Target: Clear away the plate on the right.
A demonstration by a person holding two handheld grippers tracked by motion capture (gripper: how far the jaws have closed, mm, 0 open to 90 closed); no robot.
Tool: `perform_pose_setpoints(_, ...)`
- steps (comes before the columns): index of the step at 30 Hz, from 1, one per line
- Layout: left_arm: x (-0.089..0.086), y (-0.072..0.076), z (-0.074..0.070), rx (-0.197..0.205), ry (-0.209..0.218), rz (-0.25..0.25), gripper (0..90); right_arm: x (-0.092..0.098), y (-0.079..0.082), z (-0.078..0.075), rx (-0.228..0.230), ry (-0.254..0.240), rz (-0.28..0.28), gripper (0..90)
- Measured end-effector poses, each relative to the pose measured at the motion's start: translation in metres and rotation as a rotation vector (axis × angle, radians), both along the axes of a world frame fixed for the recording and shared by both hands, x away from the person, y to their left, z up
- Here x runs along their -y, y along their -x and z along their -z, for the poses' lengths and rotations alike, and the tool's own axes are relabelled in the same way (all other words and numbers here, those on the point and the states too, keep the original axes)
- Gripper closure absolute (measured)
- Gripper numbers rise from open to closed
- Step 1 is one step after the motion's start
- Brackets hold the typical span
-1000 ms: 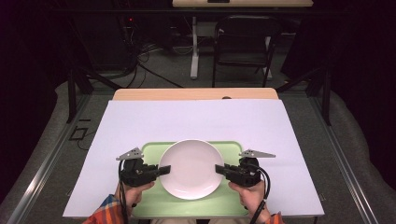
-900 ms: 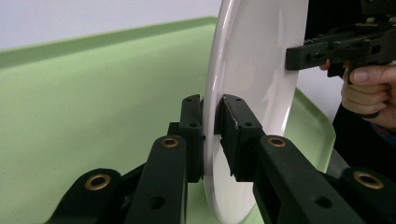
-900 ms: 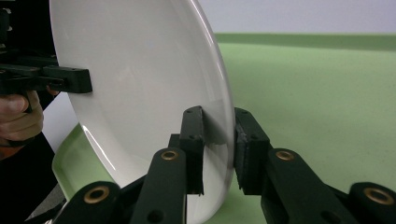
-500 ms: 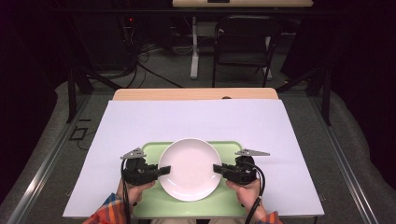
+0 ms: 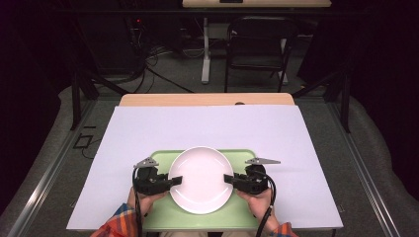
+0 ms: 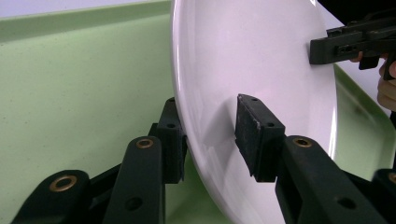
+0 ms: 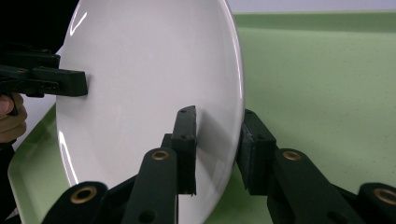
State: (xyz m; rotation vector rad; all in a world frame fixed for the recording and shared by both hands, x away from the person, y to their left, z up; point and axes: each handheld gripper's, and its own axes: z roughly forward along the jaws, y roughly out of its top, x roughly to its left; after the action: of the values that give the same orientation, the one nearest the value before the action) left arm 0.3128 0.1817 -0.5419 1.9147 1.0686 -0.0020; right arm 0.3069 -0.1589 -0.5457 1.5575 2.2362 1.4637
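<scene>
The white plate [image 5: 200, 178] lies on the green tray [image 5: 237, 217], near the tray's middle, with the tray itself on the white sheet that covers the worktop [image 5: 207, 128]. The left gripper [image 5: 173, 180] straddles the plate's left rim and the right gripper [image 5: 228, 178] its right rim. In the left gripper view the fingers [image 6: 257, 135] have just been opening with the rim between them: the upper finger stands clear of the plate's face and the lower one sits close under the rim, so no pinch shows. In the right gripper view the fingers [image 7: 186, 144] have likewise just been opening, spread on either side of the rim with a visible gap. Judged from this, setting the plate on the tray looks done and the release is under way; what seems left is to draw both grippers outward off the rims, away from the plate, without nudging it across the tray.
</scene>
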Motion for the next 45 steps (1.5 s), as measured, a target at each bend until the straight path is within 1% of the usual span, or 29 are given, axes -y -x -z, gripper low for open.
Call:
perform_pose_setpoints(2, 0.001, -0.001, 0.001, -0.001, -0.011, -0.001, 62.7, 0.000, -0.001, 0.001, -0.004, 0.007, -0.001, 70.1)
perform_pose_setpoints(5, 0.002, -0.001, 0.002, -0.004, -0.016, -0.008, 61.0, 0.000, -0.002, 0.003, -0.002, 0.013, -0.004, 69.3)
perform_pose_setpoints(8, 0.004, -0.003, 0.005, -0.011, -0.040, -0.019, 59.1, -0.001, -0.002, 0.004, -0.001, 0.027, -0.008, 68.2)
perform_pose_setpoints(12, 0.006, -0.003, 0.007, -0.017, -0.060, -0.027, 57.1, -0.003, -0.003, 0.006, 0.000, 0.044, -0.010, 66.8)
perform_pose_setpoints(14, 0.007, -0.003, 0.007, -0.012, -0.071, -0.031, 56.3, -0.003, -0.003, 0.007, -0.003, 0.048, -0.009, 66.2)
perform_pose_setpoints(15, 0.007, -0.003, 0.007, -0.008, -0.076, -0.033, 55.9, -0.004, -0.003, 0.008, 0.004, 0.052, -0.009, 66.0)
perform_pose_setpoints(22, 0.011, -0.003, 0.008, -0.003, -0.117, -0.044, 52.8, -0.005, -0.004, 0.009, 0.002, 0.071, -0.008, 63.9)
perform_pose_setpoints(24, 0.012, -0.003, 0.009, 0.003, -0.152, -0.053, 52.5, -0.005, -0.004, 0.009, -0.004, 0.077, -0.009, 63.3)
perform_pose_setpoints(25, 0.012, -0.004, 0.010, 0.002, -0.163, -0.051, 52.5, -0.006, -0.004, 0.010, -0.004, 0.078, -0.008, 62.6)
perform_pose_setpoints(27, 0.012, -0.005, 0.012, -0.014, -0.158, -0.052, 52.3, -0.006, -0.004, 0.010, -0.009, 0.087, -0.010, 61.9)
perform_pose_setpoints(29, 0.012, -0.005, 0.013, -0.008, -0.168, -0.056, 52.6, -0.006, -0.005, 0.012, -0.009, 0.095, -0.012, 61.0)
perform_pose_setpoints(31, 0.014, -0.004, 0.012, 0.005, -0.188, -0.060, 52.9, -0.006, -0.005, 0.013, -0.007, 0.103, -0.015, 59.9)
perform_pose_setpoints(33, 0.014, -0.004, 0.012, 0.005, -0.192, -0.060, 53.5, -0.006, -0.006, 0.014, -0.014, 0.108, -0.013, 59.1)
perform_pose_setpoints(34, 0.014, -0.004, 0.012, 0.007, -0.204, -0.058, 54.0, -0.006, -0.006, 0.014, -0.019, 0.116, -0.017, 58.7)
perform_pose_setpoints(35, 0.014, -0.004, 0.012, 0.012, -0.204, -0.061, 54.5, -0.006, -0.006, 0.014, -0.020, 0.119, -0.016, 58.1)
perform_pose_setpoints(39, 0.015, -0.004, 0.012, 0.017, -0.213, -0.057, 54.8, -0.008, -0.005, 0.012, 0.004, 0.155, -0.023, 54.9)
perform_pose_setpoints(42, 0.015, -0.004, 0.012, 0.018, -0.212, -0.055, 54.9, -0.011, -0.004, 0.011, 0.028, 0.200, -0.037, 52.3)
perform_pose_setpoints(45, 0.015, -0.004, 0.012, 0.020, -0.215, -0.053, 54.9, -0.012, -0.003, 0.010, 0.030, 0.222, -0.044, 50.4)
